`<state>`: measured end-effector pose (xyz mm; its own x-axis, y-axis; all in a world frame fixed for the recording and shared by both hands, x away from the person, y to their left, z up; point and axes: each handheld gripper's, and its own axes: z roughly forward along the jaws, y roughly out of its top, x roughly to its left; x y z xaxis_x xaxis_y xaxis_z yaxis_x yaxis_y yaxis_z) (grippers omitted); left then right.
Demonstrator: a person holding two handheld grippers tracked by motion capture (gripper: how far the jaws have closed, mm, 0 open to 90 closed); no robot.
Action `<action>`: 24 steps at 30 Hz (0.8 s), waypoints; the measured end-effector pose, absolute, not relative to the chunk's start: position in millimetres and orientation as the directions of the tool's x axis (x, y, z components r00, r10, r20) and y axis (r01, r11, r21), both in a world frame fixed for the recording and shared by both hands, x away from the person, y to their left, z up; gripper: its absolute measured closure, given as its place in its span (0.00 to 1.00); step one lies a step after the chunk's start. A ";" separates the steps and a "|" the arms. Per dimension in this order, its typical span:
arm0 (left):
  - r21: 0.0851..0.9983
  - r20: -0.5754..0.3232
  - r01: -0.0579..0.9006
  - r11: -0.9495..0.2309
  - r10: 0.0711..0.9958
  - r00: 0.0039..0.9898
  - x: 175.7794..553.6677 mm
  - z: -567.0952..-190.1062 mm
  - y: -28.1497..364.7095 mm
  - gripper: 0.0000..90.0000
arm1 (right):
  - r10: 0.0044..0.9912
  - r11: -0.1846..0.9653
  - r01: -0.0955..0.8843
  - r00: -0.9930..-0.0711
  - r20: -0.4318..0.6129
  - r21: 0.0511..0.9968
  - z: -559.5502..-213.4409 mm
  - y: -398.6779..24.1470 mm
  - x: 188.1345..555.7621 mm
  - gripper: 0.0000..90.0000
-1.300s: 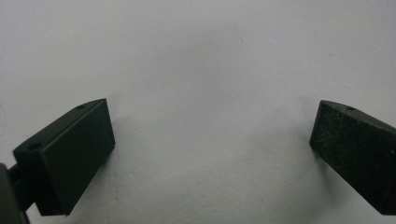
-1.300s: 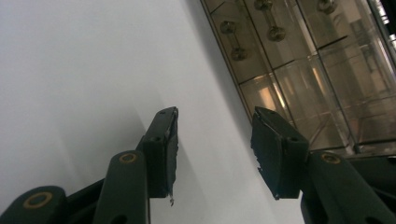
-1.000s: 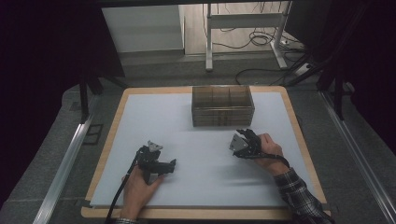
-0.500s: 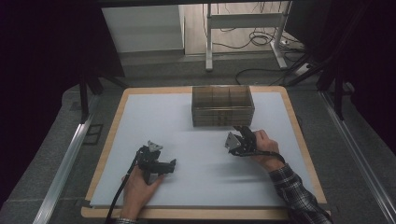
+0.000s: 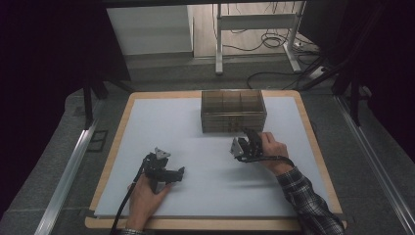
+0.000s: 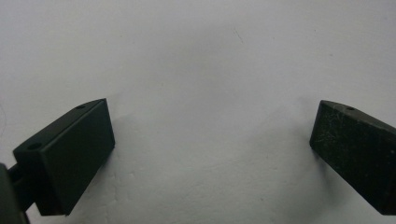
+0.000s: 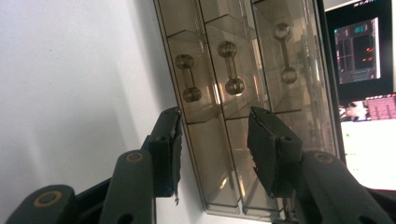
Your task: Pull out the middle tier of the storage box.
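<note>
A smoky see-through drawer unit (image 5: 233, 111) stands at the back middle of the white mat (image 5: 195, 127). My right gripper (image 5: 246, 142) hovers just in front of its lower right corner, turned on its side. In the right gripper view its jaws (image 7: 215, 140) stand apart with nothing between them. They point at the drawer fronts (image 7: 219, 84), each of which has a dumbbell-shaped handle (image 7: 230, 67). My left gripper (image 5: 171, 174) rests on the mat at the front left, held in a hand. Its jaws (image 6: 210, 140) are wide open over the bare white mat (image 6: 201, 56).
The mat lies on a wooden board (image 5: 120, 132) with a narrow rim. Metal rails (image 5: 73, 161) run along both sides. Beyond the table are a desk frame (image 5: 219, 44) and floor cables (image 5: 264, 44). A lit screen (image 7: 359, 51) shows past the drawer unit.
My right gripper has slid left and a little farther from me, closer to the drawer unit's front. The left gripper has stayed put.
</note>
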<state>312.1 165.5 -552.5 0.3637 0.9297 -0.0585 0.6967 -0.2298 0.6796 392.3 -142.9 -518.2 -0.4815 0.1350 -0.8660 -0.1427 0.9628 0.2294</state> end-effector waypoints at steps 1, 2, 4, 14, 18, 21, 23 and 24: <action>0.680 -0.059 0.697 -0.229 0.930 0.363 312.1 -552.6 165.4 0.00 | 0.127 0.964 -0.148 -0.473 -0.872 0.221 -519.1 -141.8 393.3 0.61; 0.680 -0.058 0.697 -0.230 0.930 0.364 312.1 -552.5 165.4 0.00 | 0.129 0.964 -0.148 -0.465 -0.876 0.221 -520.2 -140.6 393.6 0.61; 0.680 -0.059 0.696 -0.229 0.930 0.363 312.1 -552.6 165.4 0.00 | 0.115 0.967 -0.150 -0.459 -0.881 0.205 -520.7 -138.8 395.0 0.61; 0.677 -0.055 0.697 -0.235 0.929 0.367 312.1 -552.3 165.8 0.00 | 0.067 0.976 -0.164 -0.408 -0.911 0.145 -526.4 -131.3 402.8 0.66; 0.677 -0.055 0.697 -0.235 0.929 0.367 312.1 -552.3 165.8 0.00 | 0.057 0.978 -0.166 -0.383 -0.922 0.129 -527.8 -126.9 405.0 0.70; 0.677 -0.055 0.697 -0.235 0.929 0.367 312.1 -552.3 165.9 0.00 | 0.041 0.981 -0.161 -0.366 -0.930 0.107 -529.3 -123.3 407.9 0.73; 0.677 -0.055 0.697 -0.235 0.929 0.367 312.1 -552.3 165.9 0.00 | 0.032 0.984 -0.150 -0.357 -0.934 0.091 -530.5 -121.6 409.7 0.75; 0.677 -0.055 0.697 -0.235 0.929 0.367 312.1 -552.3 165.9 0.00 | 0.026 0.986 -0.147 -0.354 -0.935 0.083 -531.2 -120.8 411.0 0.76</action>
